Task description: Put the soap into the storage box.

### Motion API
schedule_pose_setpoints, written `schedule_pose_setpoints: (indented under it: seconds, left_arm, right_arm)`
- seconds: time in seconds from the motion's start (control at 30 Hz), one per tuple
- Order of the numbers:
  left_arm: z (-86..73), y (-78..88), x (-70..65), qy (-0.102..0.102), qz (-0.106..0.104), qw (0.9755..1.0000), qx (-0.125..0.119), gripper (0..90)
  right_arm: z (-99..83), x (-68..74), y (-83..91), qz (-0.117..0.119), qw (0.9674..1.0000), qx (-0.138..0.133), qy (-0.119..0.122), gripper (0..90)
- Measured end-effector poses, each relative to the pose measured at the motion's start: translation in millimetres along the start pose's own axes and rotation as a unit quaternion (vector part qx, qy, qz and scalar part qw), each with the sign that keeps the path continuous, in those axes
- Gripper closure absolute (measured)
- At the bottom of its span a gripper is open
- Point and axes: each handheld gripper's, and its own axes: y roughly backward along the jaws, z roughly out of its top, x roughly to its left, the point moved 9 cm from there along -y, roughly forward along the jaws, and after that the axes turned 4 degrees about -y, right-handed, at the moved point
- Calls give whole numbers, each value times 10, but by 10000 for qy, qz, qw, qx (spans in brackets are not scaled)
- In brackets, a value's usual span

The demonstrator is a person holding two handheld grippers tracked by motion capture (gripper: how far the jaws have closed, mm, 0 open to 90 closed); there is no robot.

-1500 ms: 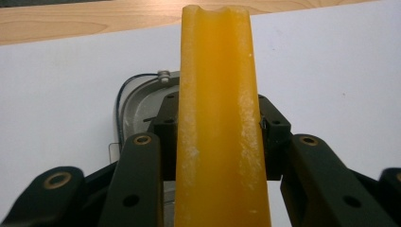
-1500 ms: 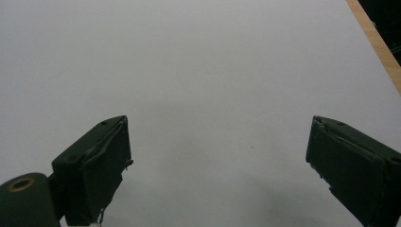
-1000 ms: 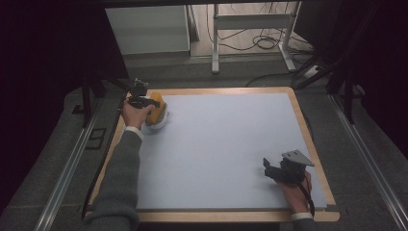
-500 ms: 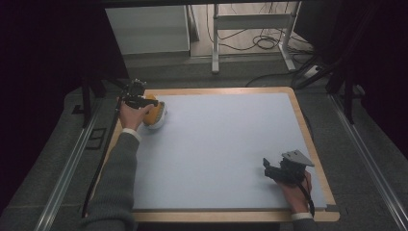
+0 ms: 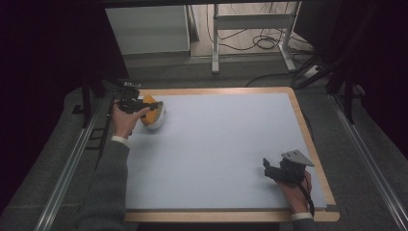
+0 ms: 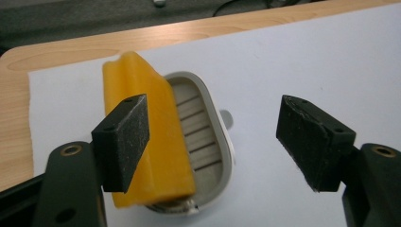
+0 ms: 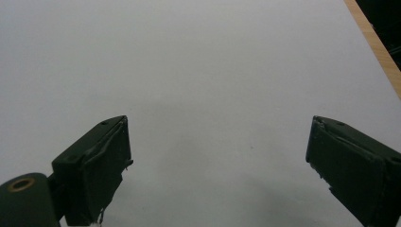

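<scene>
White mat (image 5: 216, 149); left tool (image 6: 213, 142) wide, empty.

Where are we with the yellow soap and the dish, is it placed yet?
Done: the yellow soap lies tilted across the white soap dish. In hand: the left tool, its jaws just opened, holds nothing. Left: backing it away; the right tool rests open over bare mat.
</scene>
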Motion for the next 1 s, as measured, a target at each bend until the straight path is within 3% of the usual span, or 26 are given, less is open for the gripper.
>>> schedule_pose_setpoints:
  seconds: [0.13,0.23,0.4,0.57,0.63,0.87,1.0]
  left_arm:
    - [-107,113,-80,-5,-363,9993,-125,279]
    - [-154,152,-123,-35,-434,9989,-187,279]
    - [-351,250,-325,-281,-698,9969,-249,282]
    - [-498,307,-453,-461,-754,9956,-316,296]
    - [-631,341,-541,-551,-833,9946,-270,294]
    - [-1031,393,-631,-601,-911,9939,-121,294]
    - [-1177,445,-640,-549,-876,9944,-241,304]
  right_arm:
    - [0,3,1,-10,10000,-3,21,75]
    - [0,2,1,-14,10000,-3,18,75]
    - [0,1,-1,-15,10000,2,17,75]
    - [0,1,1,-17,10000,-6,9,75]
    - [0,1,0,-11,10000,-1,17,75]
    - [0,1,2,-6,10000,-6,3,75]
    - [0,1,1,-14,10000,-4,17,75]
